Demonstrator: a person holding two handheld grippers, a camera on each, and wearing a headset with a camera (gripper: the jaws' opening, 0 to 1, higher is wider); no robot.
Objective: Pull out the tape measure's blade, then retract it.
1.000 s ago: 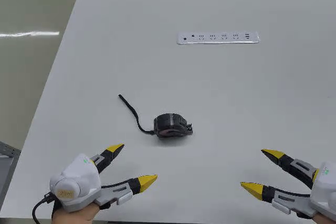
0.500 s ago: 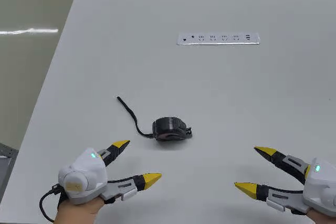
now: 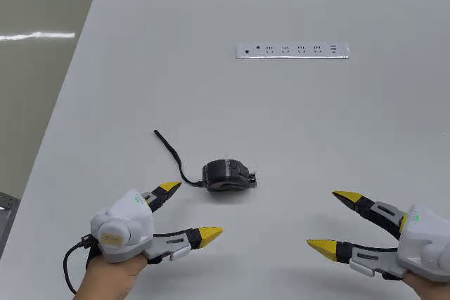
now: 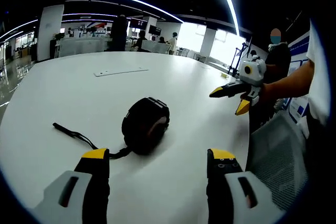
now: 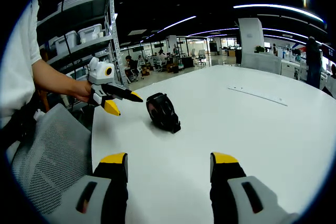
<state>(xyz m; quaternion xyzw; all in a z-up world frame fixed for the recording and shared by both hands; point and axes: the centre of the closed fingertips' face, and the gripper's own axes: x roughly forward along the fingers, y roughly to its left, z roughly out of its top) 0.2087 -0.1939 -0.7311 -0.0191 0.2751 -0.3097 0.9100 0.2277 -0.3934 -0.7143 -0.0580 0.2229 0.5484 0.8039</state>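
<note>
**On the bench (image 3: 295,117), tape measure ahead and nearer your left claw (image 3: 193,209)**

Forward of both claws and between them, the tape measure (image 3: 226,175) lies flat, touching neither. Your left claw is near it; your right claw (image 3: 328,220) is well apart from it. Both claws stand apart and hold nothing. The strap (image 3: 169,151) trails off to the far left, and the blade mouth seems to face right, so the case lies crosswise to you. By that lie, your left claw suits steadying the case and your right suits taking the hook.
</note>
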